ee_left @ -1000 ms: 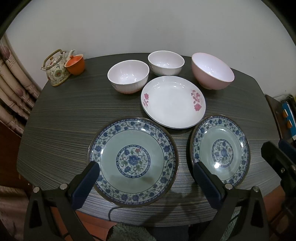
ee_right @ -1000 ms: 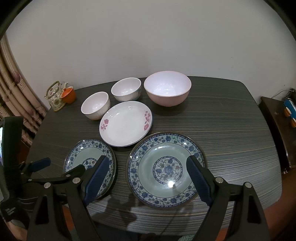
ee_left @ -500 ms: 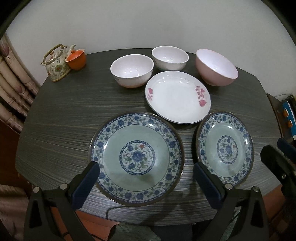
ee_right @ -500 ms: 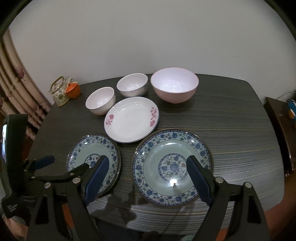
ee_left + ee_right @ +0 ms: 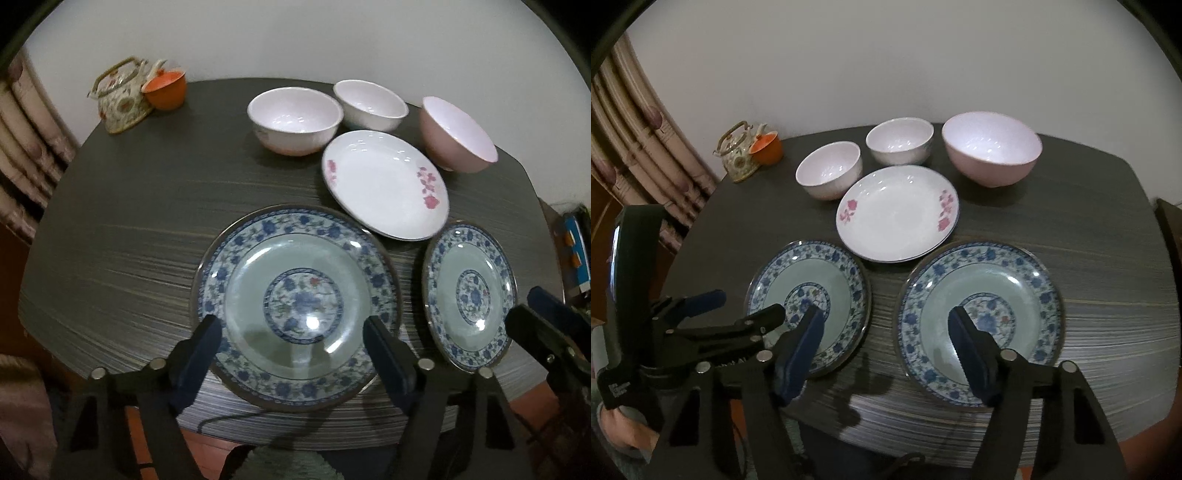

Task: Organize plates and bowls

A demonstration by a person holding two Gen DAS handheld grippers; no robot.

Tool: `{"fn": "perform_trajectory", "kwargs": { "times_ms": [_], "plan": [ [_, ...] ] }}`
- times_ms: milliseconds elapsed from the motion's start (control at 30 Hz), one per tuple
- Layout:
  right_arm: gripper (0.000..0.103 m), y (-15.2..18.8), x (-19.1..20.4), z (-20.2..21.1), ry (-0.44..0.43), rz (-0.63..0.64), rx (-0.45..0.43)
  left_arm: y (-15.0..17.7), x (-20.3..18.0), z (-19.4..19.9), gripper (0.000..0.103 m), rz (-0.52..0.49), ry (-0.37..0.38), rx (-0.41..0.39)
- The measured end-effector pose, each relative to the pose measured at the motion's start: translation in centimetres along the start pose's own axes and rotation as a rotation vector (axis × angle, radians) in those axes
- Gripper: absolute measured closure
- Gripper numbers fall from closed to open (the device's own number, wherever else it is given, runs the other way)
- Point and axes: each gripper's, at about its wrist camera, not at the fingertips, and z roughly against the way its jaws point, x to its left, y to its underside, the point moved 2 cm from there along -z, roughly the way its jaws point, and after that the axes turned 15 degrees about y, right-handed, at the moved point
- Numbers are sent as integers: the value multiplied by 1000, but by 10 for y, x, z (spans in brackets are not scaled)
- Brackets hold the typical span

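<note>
Here the left gripper [image 5: 291, 341] hangs with its jaws spread wide and empty just above the near rim of the large blue plate [image 5: 295, 299], whose centre sits between the two fingers. Past that plate and a little to the gripper's right lies the white plate [image 5: 386, 184] with pink flowers. Further ahead stand the two white bowls [image 5: 293, 120] [image 5: 371, 105] and, to the right of them, the pink bowl [image 5: 458, 134]. To the gripper's right lies the small blue plate [image 5: 469, 295], with the right gripper's arm cutting across its near right edge. Far ahead on the left of the table [image 5: 129, 221] stand a teapot [image 5: 122, 98] and an orange cup [image 5: 164, 88], both blurred.

The right gripper [image 5: 886, 334] is also wide open and holds nothing. It hovers over the gap between the two blue plates, its left finger over the small one [image 5: 809, 291], its right finger over the large one [image 5: 982, 306]. The left gripper's frame hides part of the small plate's near left rim.
</note>
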Motion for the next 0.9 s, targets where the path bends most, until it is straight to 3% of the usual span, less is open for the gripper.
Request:
{"fn": "perform_trajectory", "kwargs": {
  "times_ms": [100, 300, 467, 633, 900],
  "plan": [
    [43, -2, 4, -7, -39, 5, 21, -3, 23, 1, 36, 61, 28, 4],
    [44, -10, 14, -20, -114, 29, 44, -10, 67, 3, 37, 176, 77, -7],
    [44, -19, 17, -43, -188, 14, 116, -14, 95, -2, 37, 292, 190, 18],
    [45, -25, 19, -70, -221, 2, 189, -15, 111, -11, 41, 345, 254, 49],
    [52, -26, 24, -107, -242, -7, 277, -10, 124, -26, 51, 395, 286, 100]
  ]
}}
